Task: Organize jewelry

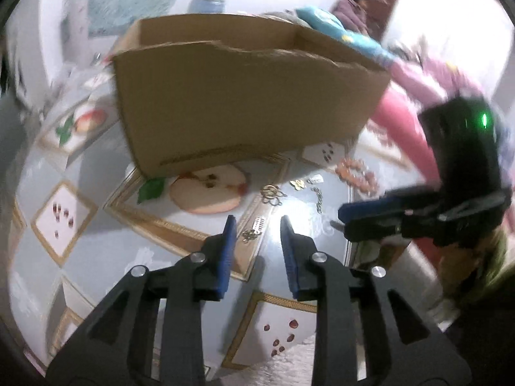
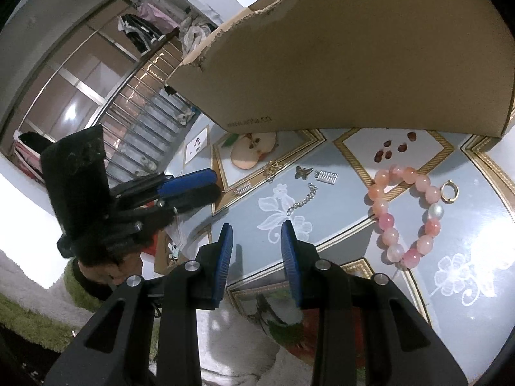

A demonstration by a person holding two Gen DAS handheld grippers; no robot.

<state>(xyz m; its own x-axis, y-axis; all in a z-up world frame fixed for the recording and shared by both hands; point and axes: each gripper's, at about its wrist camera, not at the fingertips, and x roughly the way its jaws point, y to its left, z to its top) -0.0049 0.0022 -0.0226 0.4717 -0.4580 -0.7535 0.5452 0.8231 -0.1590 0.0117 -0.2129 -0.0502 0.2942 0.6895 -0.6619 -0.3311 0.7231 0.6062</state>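
Small jewelry lies on the patterned table in front of an open cardboard box (image 1: 244,96) (image 2: 354,54). A pink bead bracelet (image 2: 404,215) (image 1: 355,175) lies to the right, a gold ring (image 2: 449,192) beside it. A silver chain (image 2: 301,200) (image 1: 318,199), a butterfly charm (image 2: 303,171), a silver comb-like piece (image 2: 326,176), a gold clasp piece (image 1: 272,193) and a small silver piece (image 1: 256,226) lie between. My left gripper (image 1: 257,222) is open and empty, just above the small silver piece. My right gripper (image 2: 256,230) is open and empty, near the chain.
The table has a glossy blue-grey cover (image 2: 466,234) printed with apples and flowers. Its near edge runs under my right gripper, with a white and green rug (image 2: 29,315) below. Pink cloth (image 1: 415,77) and a blue bag (image 1: 338,29) lie beyond the box.
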